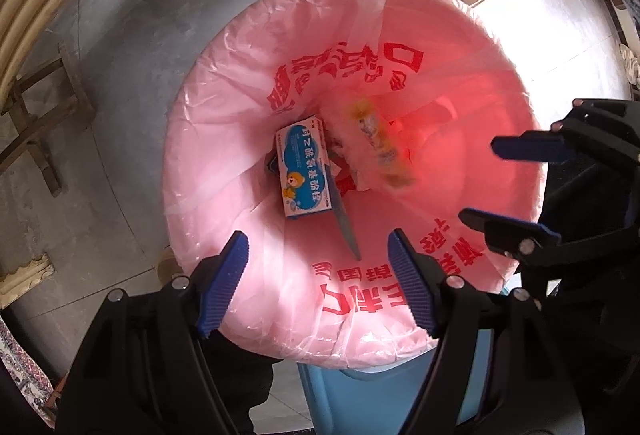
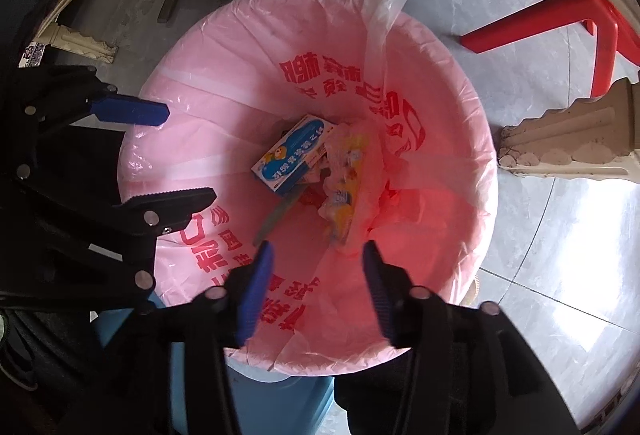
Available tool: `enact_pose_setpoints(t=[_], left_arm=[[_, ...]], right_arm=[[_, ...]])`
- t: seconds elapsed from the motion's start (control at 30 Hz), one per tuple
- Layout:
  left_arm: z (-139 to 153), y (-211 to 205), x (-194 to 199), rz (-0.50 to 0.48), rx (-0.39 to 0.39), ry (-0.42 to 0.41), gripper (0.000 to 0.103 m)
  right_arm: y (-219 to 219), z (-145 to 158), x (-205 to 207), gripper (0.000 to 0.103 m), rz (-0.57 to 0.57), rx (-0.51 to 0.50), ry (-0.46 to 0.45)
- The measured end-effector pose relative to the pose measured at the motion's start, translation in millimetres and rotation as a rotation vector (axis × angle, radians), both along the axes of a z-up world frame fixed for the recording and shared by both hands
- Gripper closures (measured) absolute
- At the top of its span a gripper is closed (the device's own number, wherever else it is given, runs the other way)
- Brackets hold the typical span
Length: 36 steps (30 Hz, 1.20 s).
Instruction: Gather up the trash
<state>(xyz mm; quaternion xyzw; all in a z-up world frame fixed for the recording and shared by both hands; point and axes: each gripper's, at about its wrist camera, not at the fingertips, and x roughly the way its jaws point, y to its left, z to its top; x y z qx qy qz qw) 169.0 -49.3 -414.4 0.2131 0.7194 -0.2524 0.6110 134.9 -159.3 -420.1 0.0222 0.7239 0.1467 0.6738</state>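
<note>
A bin lined with a pink bag (image 1: 224,139) (image 2: 192,139) printed in red stands under both grippers. At its bottom lie a blue-and-white medicine box (image 1: 304,171) (image 2: 294,155), a crumpled yellow-and-white wrapper (image 1: 380,143) (image 2: 344,179) that looks blurred in the left wrist view, and a grey flat strip (image 1: 346,223) (image 2: 276,215). My left gripper (image 1: 316,247) (image 2: 190,155) hangs open over the bin's mouth with nothing between its pads. My right gripper (image 2: 318,247) (image 1: 480,181) is also open above the bin and holds nothing.
The bin's blue body (image 1: 360,395) shows below the bag. A red plastic stool (image 2: 580,7) stands on the grey tiled floor (image 2: 560,235) beyond the bin. A beige carved furniture foot (image 2: 580,143) is close to the bin's rim, and a dark wooden stool (image 1: 44,115) stands further off.
</note>
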Motion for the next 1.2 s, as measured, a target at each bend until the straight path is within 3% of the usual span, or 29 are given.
enact_pose_setpoints(t=[0.3,0.47,0.67,0.73,0.87,1.1,1.2], left_arm=[[23,0,-9,0.021,-0.005,-0.058,0.032],[53,4,-14,0.053,-0.031,-0.136,0.032],[116,3,-23,0.150,-0.105,-0.289,0.032],[138,1,-27,0.182,-0.127,-0.343,0.032],[182,-1,-36,0.233,-0.166,-0.454,0.032],[242,-5,-62,0.301,-0.193,-0.621,0.030],[263,-2,-73,0.337,-0.213,-0.688,0.025]], right_arm=[[-2,19,-3,0.047,-0.017,-0.009,-0.038],[-5,43,-11,0.046,-0.050,-0.008,-0.093],[-29,110,-24,0.046,-0.150,-0.032,-0.260],[-37,132,-29,0.036,-0.188,-0.041,-0.320],[-46,179,-41,0.035,-0.253,-0.080,-0.468],[-55,248,-61,0.034,-0.306,-0.119,-0.663],[-59,276,-71,0.029,-0.331,-0.121,-0.728]])
